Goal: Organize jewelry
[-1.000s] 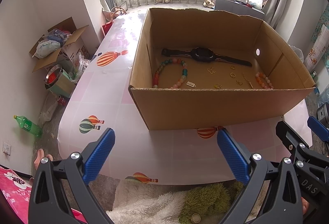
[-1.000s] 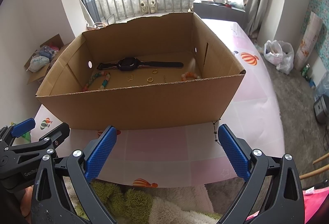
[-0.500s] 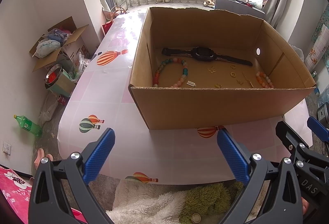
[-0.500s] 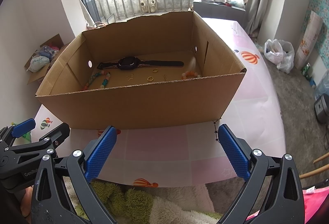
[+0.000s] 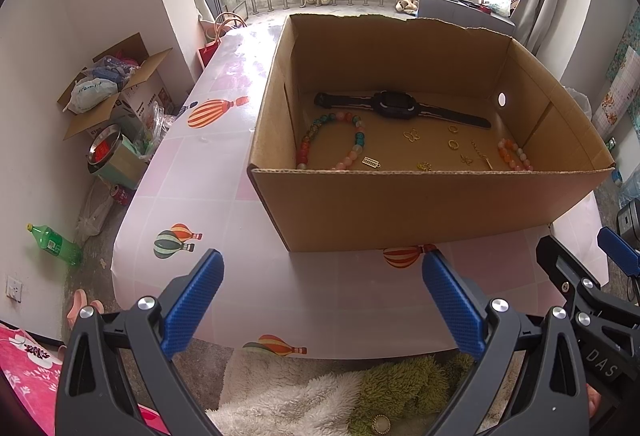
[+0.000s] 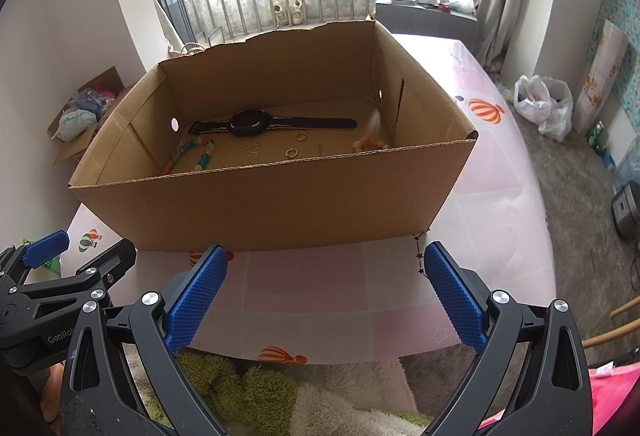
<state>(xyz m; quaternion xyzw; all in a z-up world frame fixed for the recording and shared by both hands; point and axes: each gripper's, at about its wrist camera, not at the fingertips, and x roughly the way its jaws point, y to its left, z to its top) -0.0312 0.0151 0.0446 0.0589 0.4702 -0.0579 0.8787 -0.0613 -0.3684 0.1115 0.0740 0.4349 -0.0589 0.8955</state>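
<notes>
Cardboard box [image 5: 420,212] beyond spread, empty tongs [image 5: 322,300]

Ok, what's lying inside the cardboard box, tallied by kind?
Watch: 1
Beaded bracelets: 2
Gold rings: 2
Other small gold pieces: 5
Total: 10 visible; the near wall may hide more.
</notes>
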